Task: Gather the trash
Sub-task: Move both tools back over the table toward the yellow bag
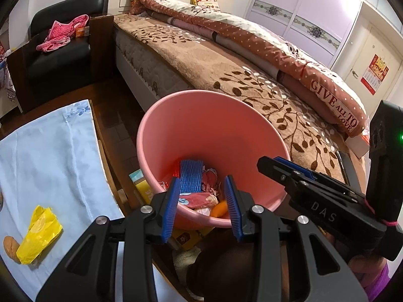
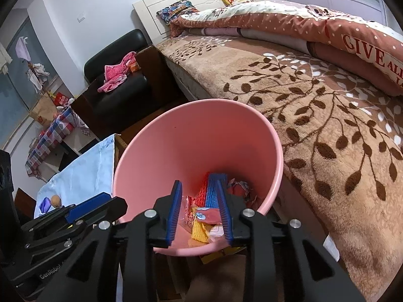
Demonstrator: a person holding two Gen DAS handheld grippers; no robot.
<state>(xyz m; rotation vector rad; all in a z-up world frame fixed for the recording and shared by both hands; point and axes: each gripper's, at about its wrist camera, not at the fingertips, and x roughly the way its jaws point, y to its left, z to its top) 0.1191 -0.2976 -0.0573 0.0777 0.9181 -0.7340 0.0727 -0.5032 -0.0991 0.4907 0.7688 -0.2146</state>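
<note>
Both tools over the pink bin [image 1: 176, 130], w/ jaws spread, nothing between. Left tool [image 1: 202, 205], right tool [image 2: 200, 212]. Trash [image 2: 209, 211] lies at bin bottom. Yellow bag [image 1: 39, 235] on the table [image 1: 50, 151], left of bin.

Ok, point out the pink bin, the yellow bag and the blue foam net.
pink bin [image 1: 201, 125], left wrist view, inner back wall.
yellow bag [image 1: 40, 234], left wrist view, crumpled middle.
blue foam net [image 1: 190, 176], left wrist view, mesh centre.
</note>
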